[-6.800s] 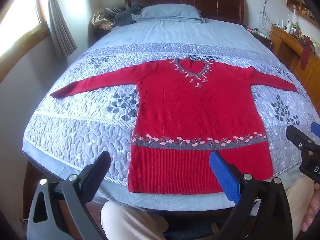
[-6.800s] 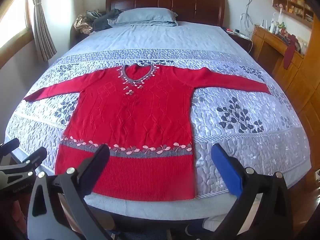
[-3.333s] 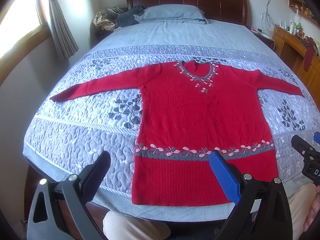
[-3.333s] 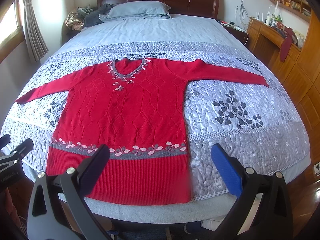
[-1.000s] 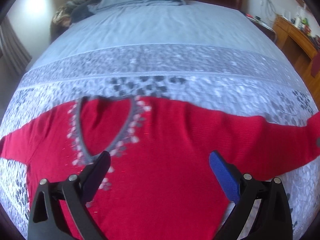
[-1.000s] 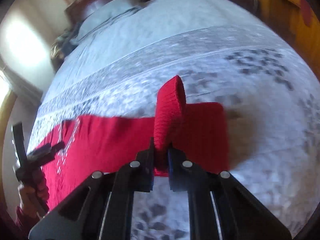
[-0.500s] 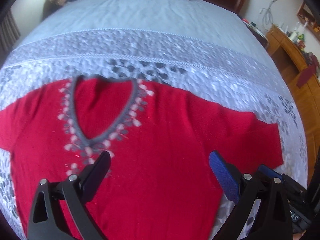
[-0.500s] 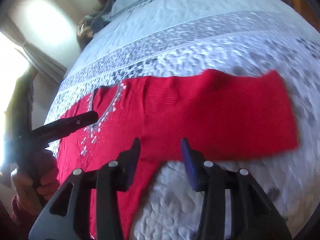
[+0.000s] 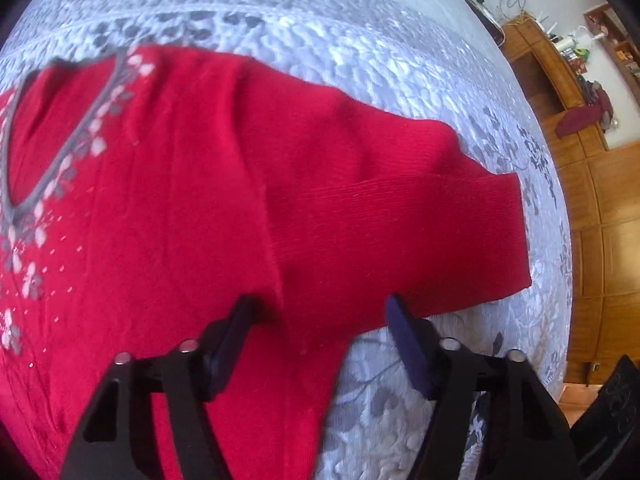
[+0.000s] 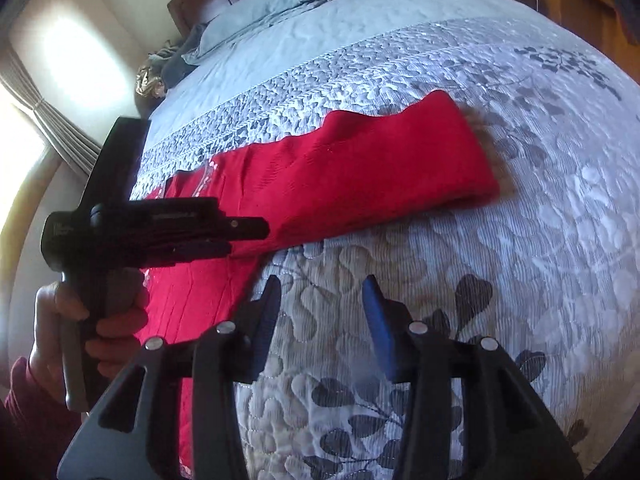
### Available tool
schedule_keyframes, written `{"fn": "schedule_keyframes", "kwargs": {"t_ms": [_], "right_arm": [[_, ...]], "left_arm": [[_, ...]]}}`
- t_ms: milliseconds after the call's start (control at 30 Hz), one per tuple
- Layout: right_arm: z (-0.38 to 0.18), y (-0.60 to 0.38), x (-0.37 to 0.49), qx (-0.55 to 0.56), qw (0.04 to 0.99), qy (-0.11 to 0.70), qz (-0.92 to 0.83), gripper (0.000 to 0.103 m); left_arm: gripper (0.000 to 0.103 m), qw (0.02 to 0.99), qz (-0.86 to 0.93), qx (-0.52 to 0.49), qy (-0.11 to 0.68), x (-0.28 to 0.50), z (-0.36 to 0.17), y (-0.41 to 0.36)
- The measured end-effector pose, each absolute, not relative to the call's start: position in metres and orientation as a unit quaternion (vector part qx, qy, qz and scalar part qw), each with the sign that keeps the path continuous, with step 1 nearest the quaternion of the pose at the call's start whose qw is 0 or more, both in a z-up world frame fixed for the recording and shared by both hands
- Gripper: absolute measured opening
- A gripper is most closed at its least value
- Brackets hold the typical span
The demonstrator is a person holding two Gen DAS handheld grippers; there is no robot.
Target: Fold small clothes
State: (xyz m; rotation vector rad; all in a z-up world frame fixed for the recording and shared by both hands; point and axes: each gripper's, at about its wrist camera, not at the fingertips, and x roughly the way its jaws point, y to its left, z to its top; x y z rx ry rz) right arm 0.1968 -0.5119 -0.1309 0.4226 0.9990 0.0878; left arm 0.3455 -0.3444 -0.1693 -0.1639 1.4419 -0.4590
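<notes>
A red knitted sweater (image 9: pixel 192 200) with a grey V-neck trim lies flat on the quilted bed. Its right sleeve (image 9: pixel 420 216) is folded back on itself into a short doubled band; it also shows in the right wrist view (image 10: pixel 380 176). My left gripper (image 9: pixel 320 320) is open, close above the armpit where sleeve meets body. It shows from the side in the right wrist view (image 10: pixel 240 236), held by a hand. My right gripper (image 10: pixel 320 300) is open and empty above the bare quilt, just below the folded sleeve.
The grey quilt (image 10: pixel 500 280) with leaf patterns covers the bed. A pillow (image 10: pixel 264 4) and bundled clothes (image 10: pixel 160 72) lie at the headboard. Wooden cabinets and shelves (image 9: pixel 592 184) stand along the bed's right side. A curtained window (image 10: pixel 40 120) is on the left.
My right gripper folded the sleeve end inward, let it go and drew back over the quilt. My left gripper moved right and lower toward the armpit, and its jaws have narrowed.
</notes>
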Motion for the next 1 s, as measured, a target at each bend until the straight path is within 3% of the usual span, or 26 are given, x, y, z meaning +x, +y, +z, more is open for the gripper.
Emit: {"fn": "schedule_keyframes", "kwargs": {"t_ms": [67,300,633,833,1000], "right_arm": [[-0.134,-0.516,0.196,0.202,0.856,0.474,0.032,0.044],[-0.141,-0.528,0.196,0.224,0.854,0.469,0.024,0.044],[-0.153,-0.530,0.198,0.229,0.850,0.474,0.019,0.044],[-0.156,-0.522,0.200,0.211,0.854,0.475,0.019,0.044],[-0.157,-0.513,0.204,0.198,0.854,0.480,0.025,0.045]], "left_arm": [[0.051,0.724,-0.207,-0.077,0.654,0.345,-0.170,-0.351],[0.004,0.734,-0.180,-0.098,0.647,0.352,-0.168,-0.337],[0.003,0.798,-0.167,-0.141,0.562,0.356,-0.099,-0.270],[0.003,0.850,-0.078,-0.112,0.508,0.383,-0.051,-0.160],[0.003,0.864,0.030,-0.098,0.494,0.408,-0.052,-0.061]]}}
